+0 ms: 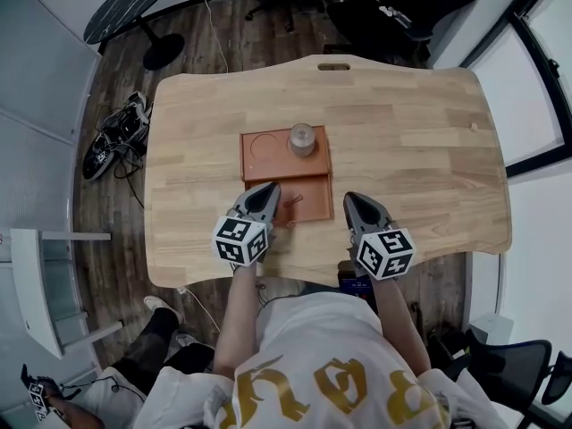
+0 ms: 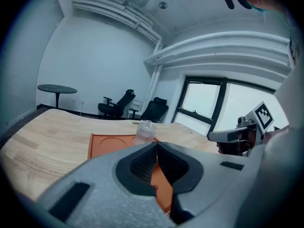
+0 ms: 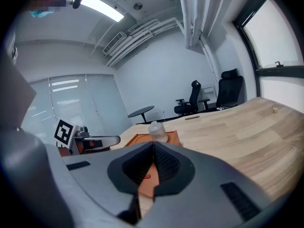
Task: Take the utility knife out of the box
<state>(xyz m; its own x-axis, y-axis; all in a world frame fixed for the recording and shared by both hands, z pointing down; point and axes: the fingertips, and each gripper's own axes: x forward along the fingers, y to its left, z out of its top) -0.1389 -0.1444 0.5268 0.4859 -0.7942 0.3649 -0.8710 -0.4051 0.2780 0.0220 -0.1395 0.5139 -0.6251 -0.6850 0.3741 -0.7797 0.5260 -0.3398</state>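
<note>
task barely begun; left gripper (image 1: 266,191) & right gripper (image 1: 353,200) both shut tight, nothing btwn jaws, just below centre of head view by the orange box (image 1: 259,164); utility knife (image 1: 296,201), prob the small thing in box's lower compartment, untouched; reach, grip, lift-out all left

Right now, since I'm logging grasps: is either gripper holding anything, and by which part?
Nothing is held. The left gripper and the right gripper each have their jaws shut together, with nothing between them.
</note>
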